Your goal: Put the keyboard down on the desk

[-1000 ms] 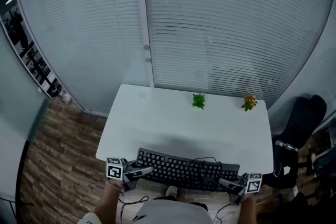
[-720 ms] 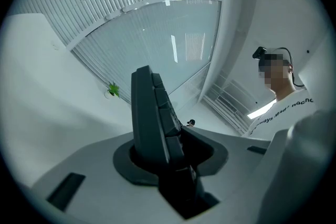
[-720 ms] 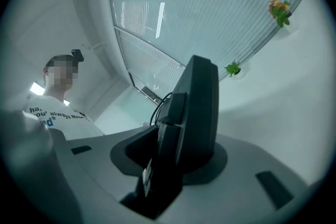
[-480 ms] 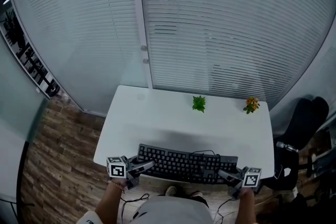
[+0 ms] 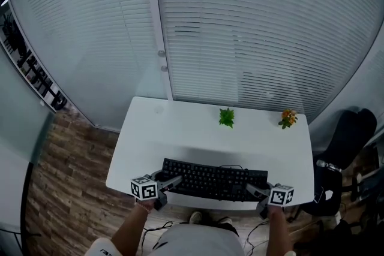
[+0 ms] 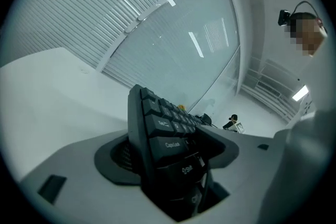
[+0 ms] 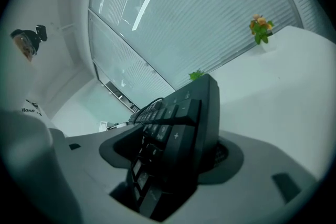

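Keyboard (image 5: pixel 215 178): stiff, light, we judge; hold both ends
Left fingers (image 6: pixel 68 165): opening, keyboard end between them
Right fingers (image 7: pixel 262 165): opening, other end between

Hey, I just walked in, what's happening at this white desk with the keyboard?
A person holds a two-jaw gripper in each hand, one at each end of a black computer keyboard. The keyboard seems to rest on the white desk, near its front edge. The left gripper and the right gripper are both opening their jaws with the keyboard's ends between them, so it looks like a release. A small green plant and a small orange-flowered plant stand along the desk's back edge.
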### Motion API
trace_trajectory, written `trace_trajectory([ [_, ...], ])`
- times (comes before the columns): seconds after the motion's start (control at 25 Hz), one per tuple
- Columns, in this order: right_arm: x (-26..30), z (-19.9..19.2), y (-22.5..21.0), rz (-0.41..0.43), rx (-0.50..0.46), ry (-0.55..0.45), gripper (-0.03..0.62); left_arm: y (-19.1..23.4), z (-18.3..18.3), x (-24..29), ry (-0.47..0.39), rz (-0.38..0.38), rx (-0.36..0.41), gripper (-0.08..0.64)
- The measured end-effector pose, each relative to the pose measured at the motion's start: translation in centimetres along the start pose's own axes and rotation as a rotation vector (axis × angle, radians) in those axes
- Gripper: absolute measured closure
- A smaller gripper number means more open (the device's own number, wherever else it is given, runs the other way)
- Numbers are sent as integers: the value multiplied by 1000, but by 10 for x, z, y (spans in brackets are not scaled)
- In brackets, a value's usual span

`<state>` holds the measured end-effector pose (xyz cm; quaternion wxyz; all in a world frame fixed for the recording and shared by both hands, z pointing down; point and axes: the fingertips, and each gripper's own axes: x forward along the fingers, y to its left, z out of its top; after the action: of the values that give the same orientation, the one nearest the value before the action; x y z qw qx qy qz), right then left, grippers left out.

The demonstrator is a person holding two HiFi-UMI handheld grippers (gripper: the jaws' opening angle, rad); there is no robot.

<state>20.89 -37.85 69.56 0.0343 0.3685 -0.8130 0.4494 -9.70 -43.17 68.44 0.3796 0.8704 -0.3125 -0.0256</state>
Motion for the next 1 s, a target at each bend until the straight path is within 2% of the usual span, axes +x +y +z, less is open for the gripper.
trace_trajectory([
  [0.16, 12, 3, -26, -92, -11, 7, 216, 20, -6, 16, 25, 56, -1, 219],
  [0.52, 36, -4, -87, -241, 10, 60, 146, 62, -29, 46, 86, 194, -44, 195],
  [0.8, 46, -13, -119, -338, 2, 99, 117, 85, -48, 59, 129, 271, -54, 179],
  [1.0, 50, -25, -133, -380, 5, 126, 109, 97, -63, 58, 159, 339, -31, 163],
])
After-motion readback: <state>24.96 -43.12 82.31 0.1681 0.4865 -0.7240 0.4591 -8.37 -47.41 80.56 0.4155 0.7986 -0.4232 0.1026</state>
